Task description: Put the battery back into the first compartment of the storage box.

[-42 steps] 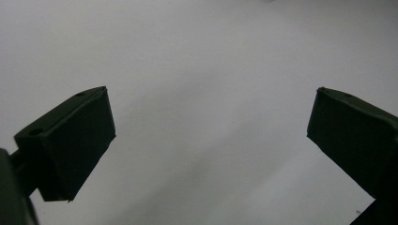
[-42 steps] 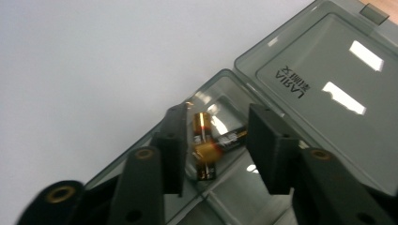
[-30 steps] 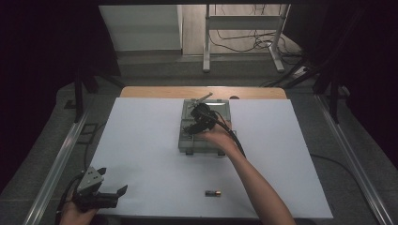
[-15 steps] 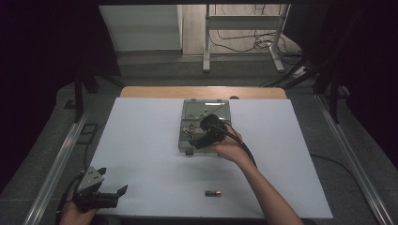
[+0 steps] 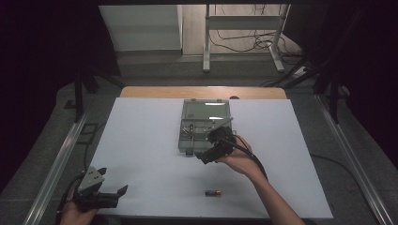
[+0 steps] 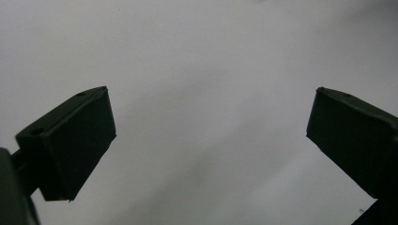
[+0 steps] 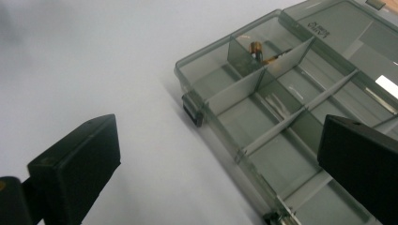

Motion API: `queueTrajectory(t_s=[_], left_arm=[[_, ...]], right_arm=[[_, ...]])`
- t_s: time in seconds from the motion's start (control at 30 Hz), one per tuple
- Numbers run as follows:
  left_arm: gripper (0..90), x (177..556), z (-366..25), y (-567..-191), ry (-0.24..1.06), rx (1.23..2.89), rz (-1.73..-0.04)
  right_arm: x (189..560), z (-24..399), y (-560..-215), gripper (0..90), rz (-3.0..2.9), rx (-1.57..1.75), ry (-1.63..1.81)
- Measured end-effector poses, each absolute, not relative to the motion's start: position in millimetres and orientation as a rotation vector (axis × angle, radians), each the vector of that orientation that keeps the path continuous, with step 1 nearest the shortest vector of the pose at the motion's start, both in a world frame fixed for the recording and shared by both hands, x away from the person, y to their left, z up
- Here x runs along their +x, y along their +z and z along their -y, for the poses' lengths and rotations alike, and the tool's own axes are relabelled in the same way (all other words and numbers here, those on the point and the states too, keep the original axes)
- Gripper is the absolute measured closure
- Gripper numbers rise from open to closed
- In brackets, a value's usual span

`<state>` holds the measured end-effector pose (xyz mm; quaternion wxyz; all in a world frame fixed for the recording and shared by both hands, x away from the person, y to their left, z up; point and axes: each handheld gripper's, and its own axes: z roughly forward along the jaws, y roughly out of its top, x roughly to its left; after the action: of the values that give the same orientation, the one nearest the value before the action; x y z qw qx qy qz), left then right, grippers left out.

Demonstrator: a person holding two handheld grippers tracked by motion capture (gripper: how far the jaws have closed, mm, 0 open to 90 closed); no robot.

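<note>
A: Which step is this?

B: Sorting batteries into the box (image 5: 205, 125), I'd say. The right gripper (image 5: 212, 146) is hanging at the box's near edge; its jaws have just been opening and nothing is sitting between them. One battery (image 7: 256, 48) is lying in a corner compartment.

A: And next?

B: Probably reaching for the loose battery (image 5: 212, 192) lying on the table (image 5: 141, 140) nearer the person. The left gripper (image 5: 112, 185) is resting spread and empty.

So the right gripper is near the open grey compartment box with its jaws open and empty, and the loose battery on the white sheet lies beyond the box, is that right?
Not quite. The battery lies on the person's side of the compartment box, near the front edge of the white sheet, as the high view shows. The right gripper is indeed near the box, jaws open and empty.
</note>
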<state>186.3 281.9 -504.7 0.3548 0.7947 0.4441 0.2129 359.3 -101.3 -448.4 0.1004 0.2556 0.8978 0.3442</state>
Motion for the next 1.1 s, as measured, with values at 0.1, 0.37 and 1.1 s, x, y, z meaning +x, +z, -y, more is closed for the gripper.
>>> queueTrajectory(t_s=[0.1,0.37,1.1], left_arm=[[2.3,186,-282,-505,0.550,2.050,-1.148],[2.3,186,-282,-504,0.549,2.045,-1.149],[2.3,186,-283,-504,0.549,2.041,-1.150]], right_arm=[[355,104,-450,0.0,-2.652,0.741,0.998],[348,112,-452,0.0,-2.631,0.744,0.986],[312,124,-463,4.5,-2.742,0.795,0.828]])
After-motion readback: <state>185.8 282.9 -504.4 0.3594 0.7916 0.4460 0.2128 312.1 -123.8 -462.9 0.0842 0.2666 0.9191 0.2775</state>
